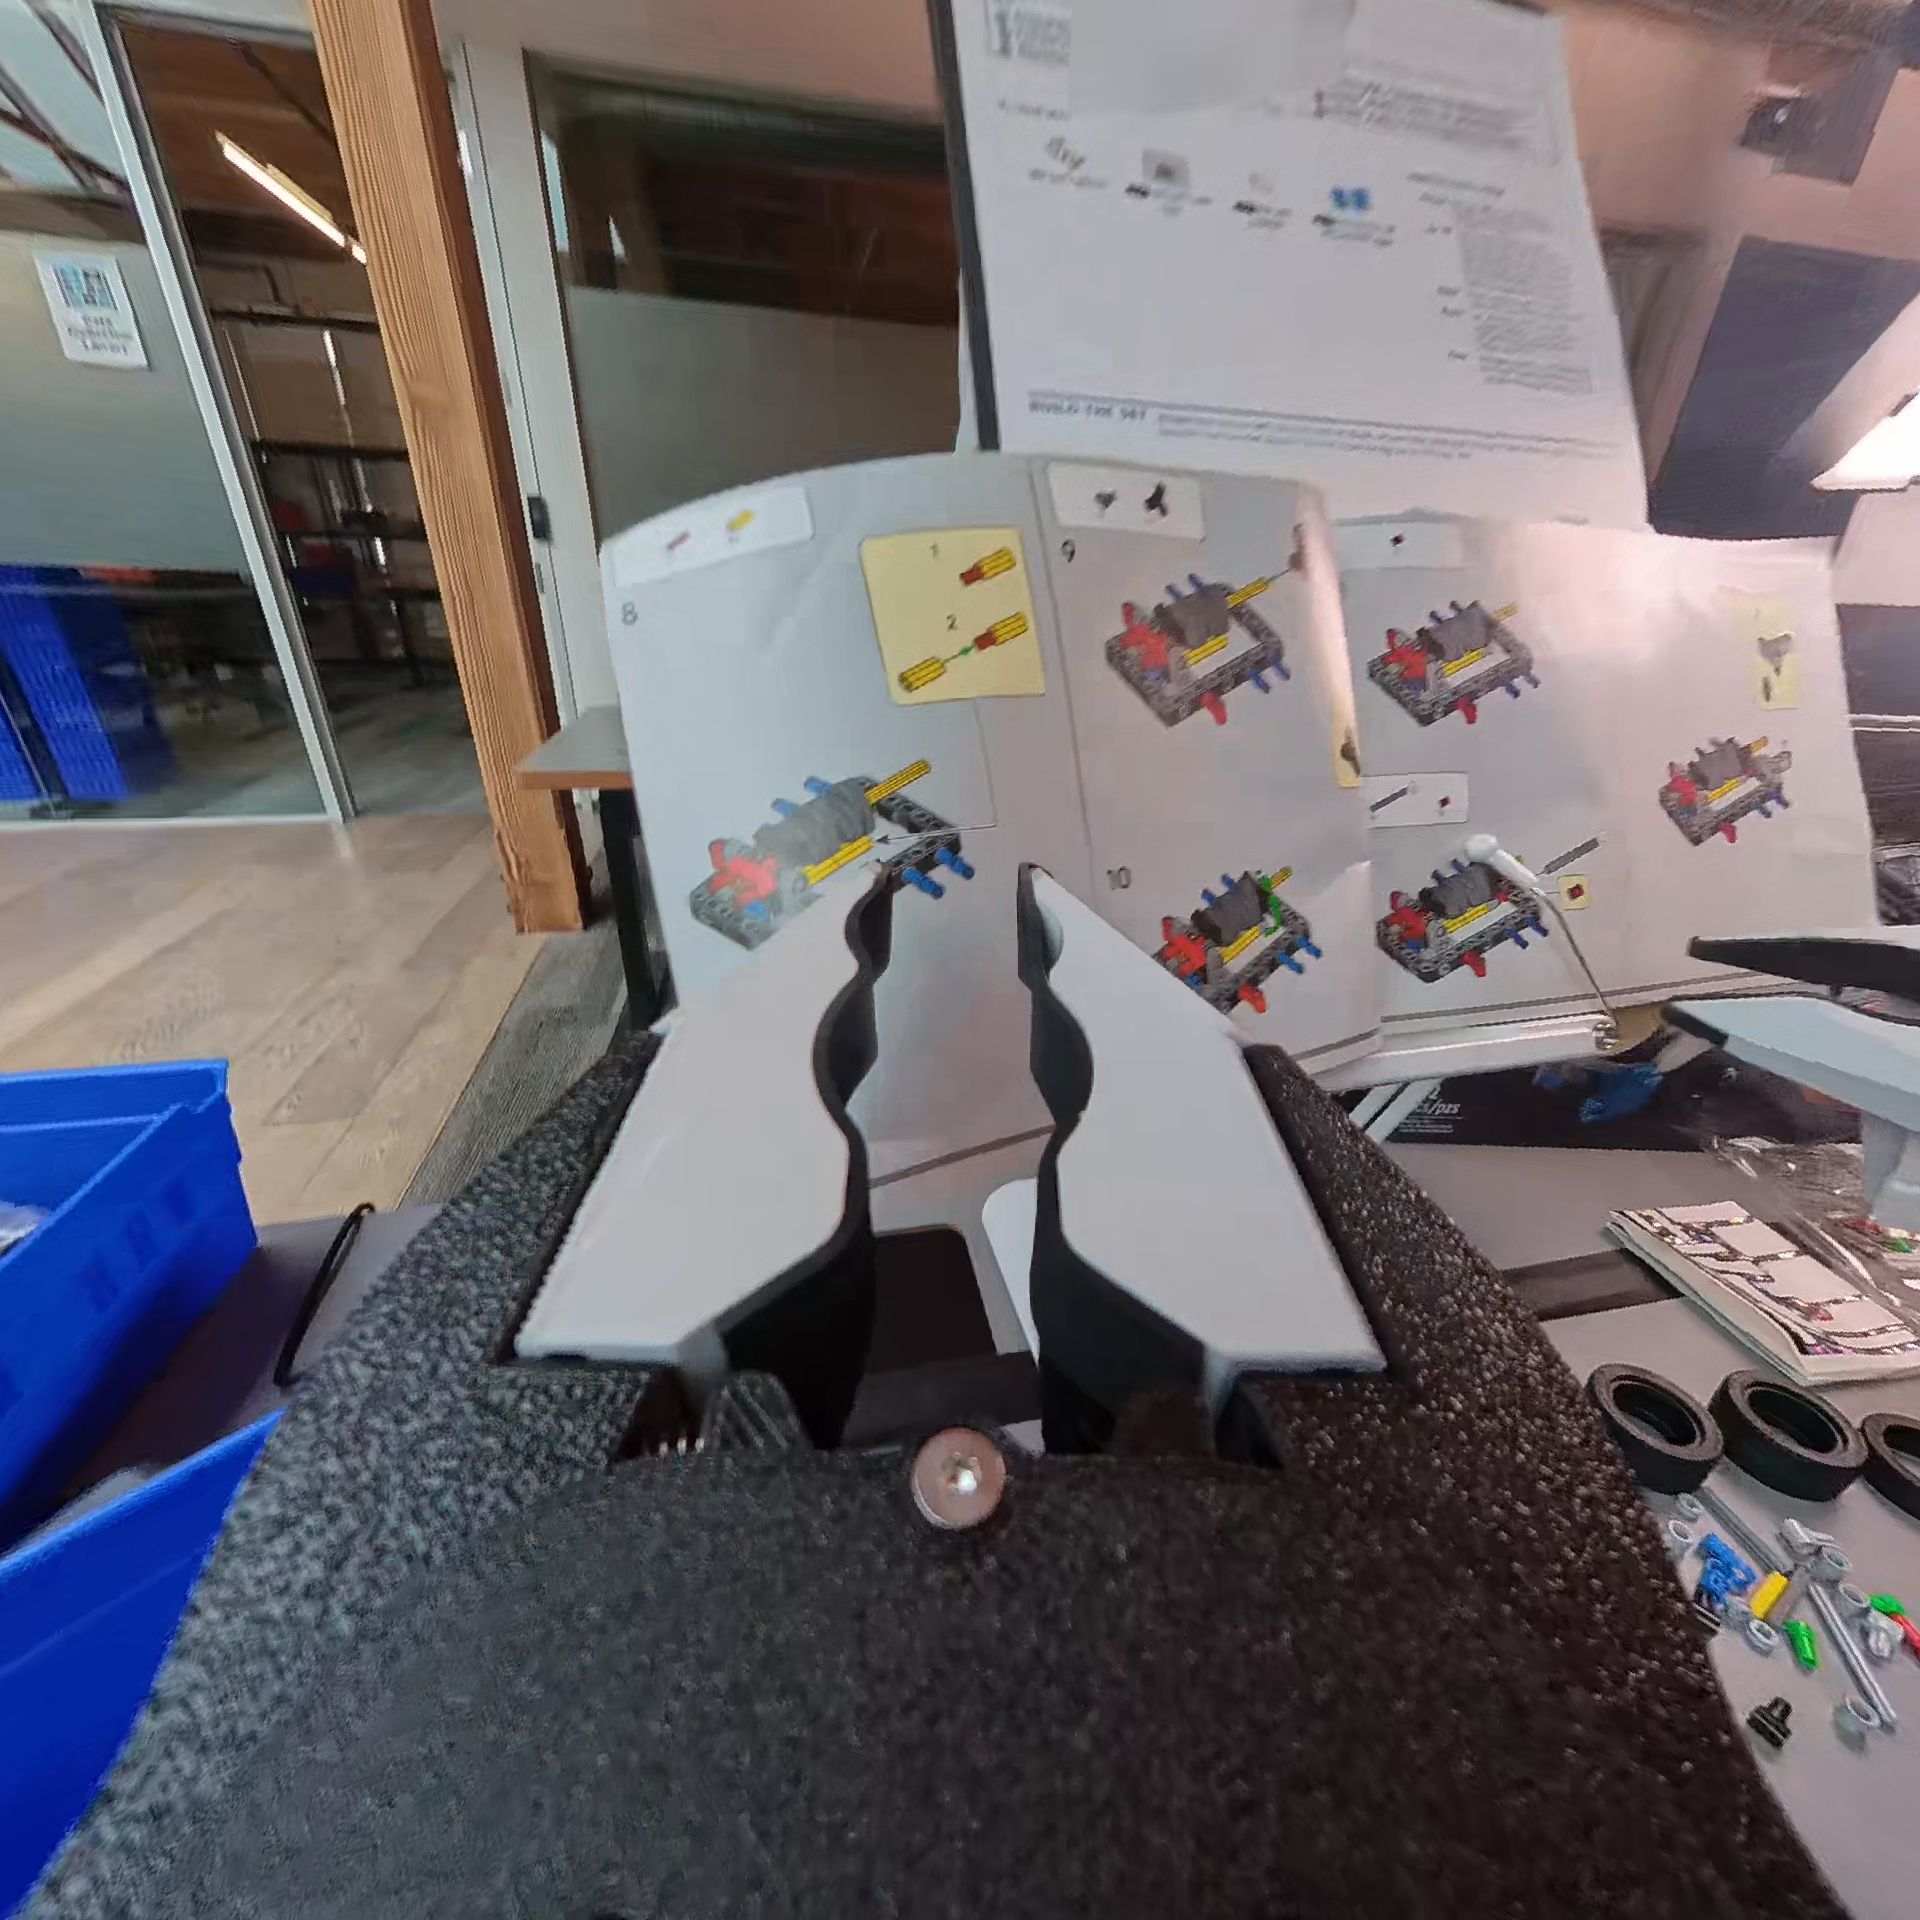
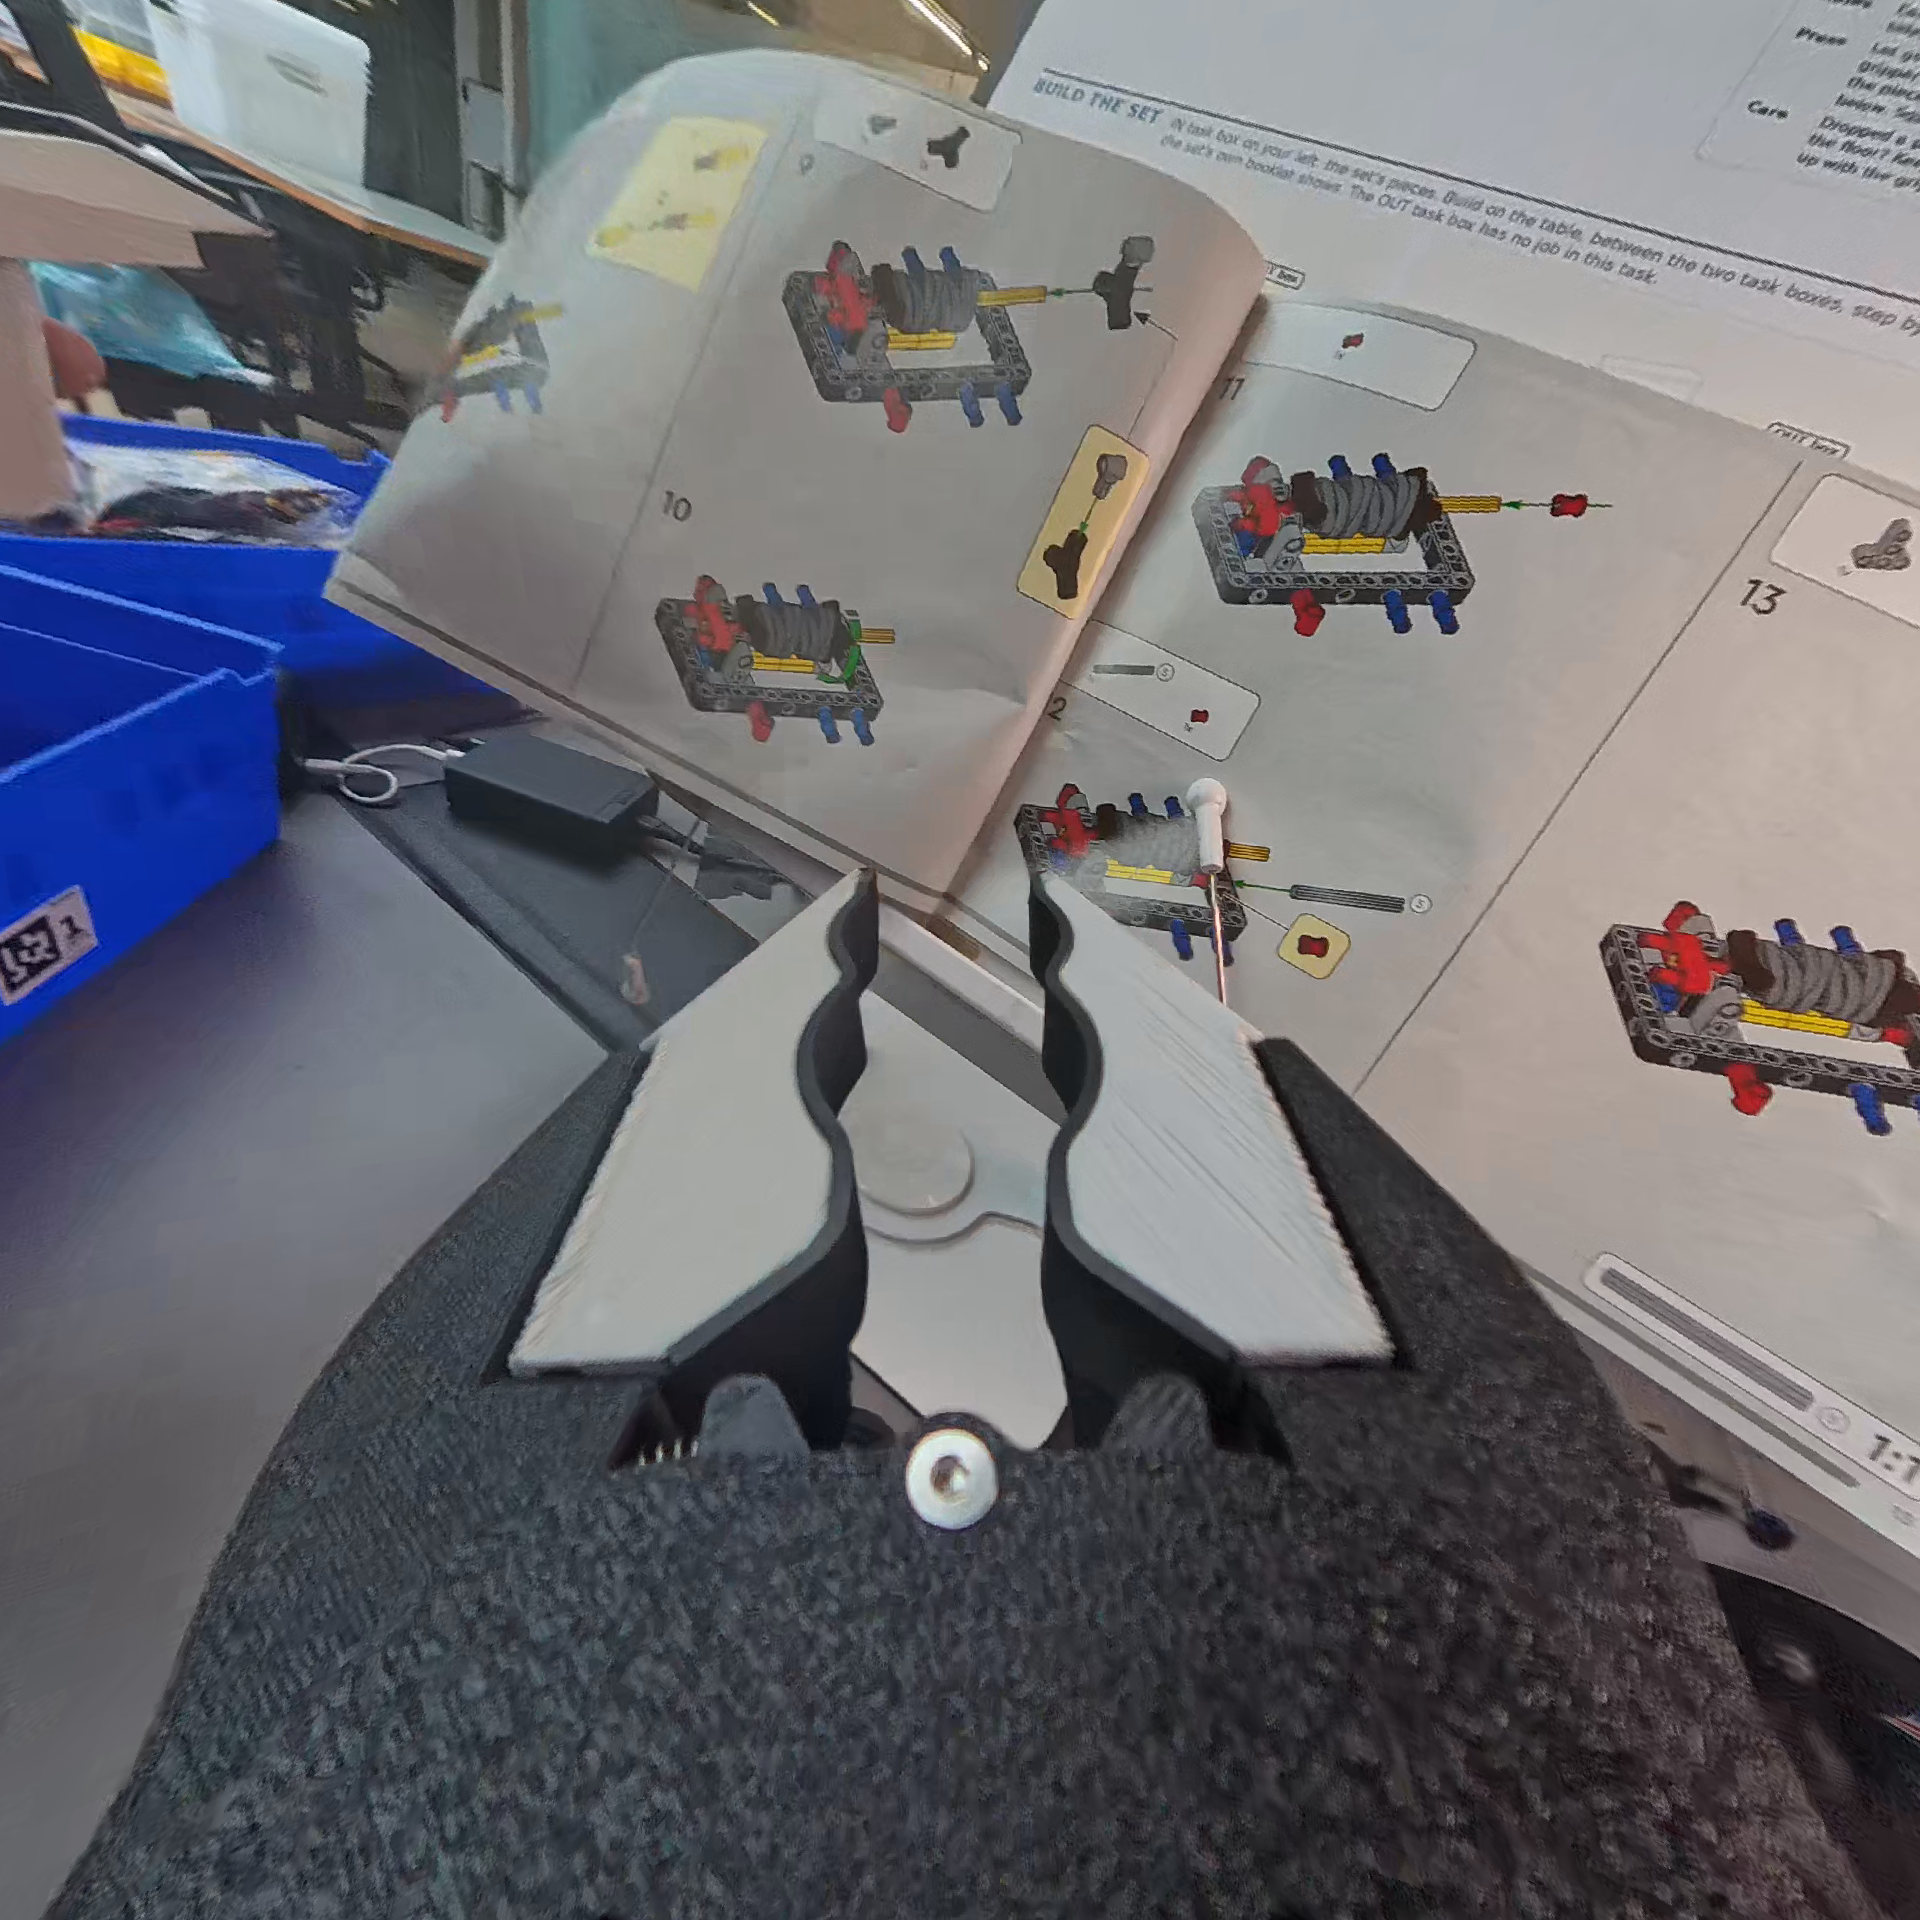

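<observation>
— While both tongs gape empty, where's the instruction booklet (image 2: pixel 1195 582)?
— Propped upright just ahead of the right tongs (image 2: pixel 951 899); farther beyond the left tongs (image 1: pixel 954 883).
— Its look?
— Open grey pages with colourful assembly diagrams, held by a white-tipped clip (image 2: pixel 1208 821).

Bright even indoor light, soft shadows, wide-angle edge bending, motion blur on backgrounds

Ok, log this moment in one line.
left tool: open, empty | right tool: open, empty | both facing propped open instruction booklet
</observation>
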A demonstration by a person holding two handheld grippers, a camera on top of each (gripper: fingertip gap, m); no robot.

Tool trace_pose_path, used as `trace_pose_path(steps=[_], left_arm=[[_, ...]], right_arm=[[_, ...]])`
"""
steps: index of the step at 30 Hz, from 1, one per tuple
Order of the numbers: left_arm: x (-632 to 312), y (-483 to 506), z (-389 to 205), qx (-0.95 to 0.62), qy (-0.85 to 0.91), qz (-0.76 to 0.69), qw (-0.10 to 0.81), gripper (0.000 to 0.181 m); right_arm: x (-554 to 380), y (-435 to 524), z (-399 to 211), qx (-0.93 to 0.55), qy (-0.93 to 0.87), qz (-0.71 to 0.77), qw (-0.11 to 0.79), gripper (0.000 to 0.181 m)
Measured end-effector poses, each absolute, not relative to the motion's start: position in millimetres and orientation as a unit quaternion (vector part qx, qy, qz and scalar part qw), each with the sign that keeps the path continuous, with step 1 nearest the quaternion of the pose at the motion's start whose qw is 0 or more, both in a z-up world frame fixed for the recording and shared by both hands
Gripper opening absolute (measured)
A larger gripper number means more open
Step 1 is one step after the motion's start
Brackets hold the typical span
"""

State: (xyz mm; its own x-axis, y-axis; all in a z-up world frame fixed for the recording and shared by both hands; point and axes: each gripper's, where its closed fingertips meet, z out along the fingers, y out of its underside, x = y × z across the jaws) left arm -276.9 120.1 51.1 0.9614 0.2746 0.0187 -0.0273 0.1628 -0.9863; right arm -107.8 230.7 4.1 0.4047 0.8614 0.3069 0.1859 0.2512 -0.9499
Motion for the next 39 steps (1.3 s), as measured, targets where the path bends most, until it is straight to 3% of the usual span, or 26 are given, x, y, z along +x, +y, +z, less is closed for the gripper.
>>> trace_pose_path(steps=[5,6,9,10,12,16,18,23,28,31,35,37,39], left_arm=[[-238,123,66,-0.626,-0.038,0.128,0.769,0.019],[-249,133,56,-0.651,-0.053,0.12,0.748,0.029],[-296,165,9,-0.726,-0.123,0.069,0.673,0.09],[-310,173,-3,-0.738,-0.143,0.053,0.657,0.096],[-325,186,-21,-0.754,-0.158,0.031,0.636,0.088],[-322,187,-23,-0.756,-0.154,0.021,0.636,0.037],[-319,179,-16,-0.741,-0.161,0.035,0.651,0.025],[-289,153,11,-0.697,-0.141,0.056,0.7,0.021],[-216,138,54,-0.638,-0.037,0.04,0.768,0.013],[-169,142,69,-0.632,0.021,-0.033,0.774,0.012],[-149,155,76,-0.645,0.048,-0.051,0.761,0.007],[-175,155,79,-0.652,0.005,-0.014,0.758,0.017],[-221,152,76,-0.662,-0.062,0.024,0.747,0.051]], right_arm=[[-111,209,13,-0.553,-0.477,0.333,0.597,0.043],[-110,209,13,-0.554,-0.479,0.329,0.596,0.044],[-105,206,8,-0.559,-0.484,0.329,0.587,0.044],[-104,204,6,-0.559,-0.486,0.33,0.585,0.045],[-100,204,2,-0.56,-0.488,0.324,0.586,0.045],[-92,207,-4,-0.564,-0.489,0.314,0.587,0.045],[-90,209,-5,-0.566,-0.485,0.316,0.587,0.044],[-96,205,-1,-0.567,-0.476,0.34,0.581,0.045],[-109,179,14,-0.55,-0.478,0.396,0.558,0.059],[-120,170,4,-0.527,-0.524,0.348,0.571,0.073],[-143,165,-21,-0.521,-0.553,0.3,0.577,0.077],[-149,163,-26,-0.515,-0.556,0.29,0.584,0.075],[-152,160,-28,-0.513,-0.558,0.291,0.583,0.073]])
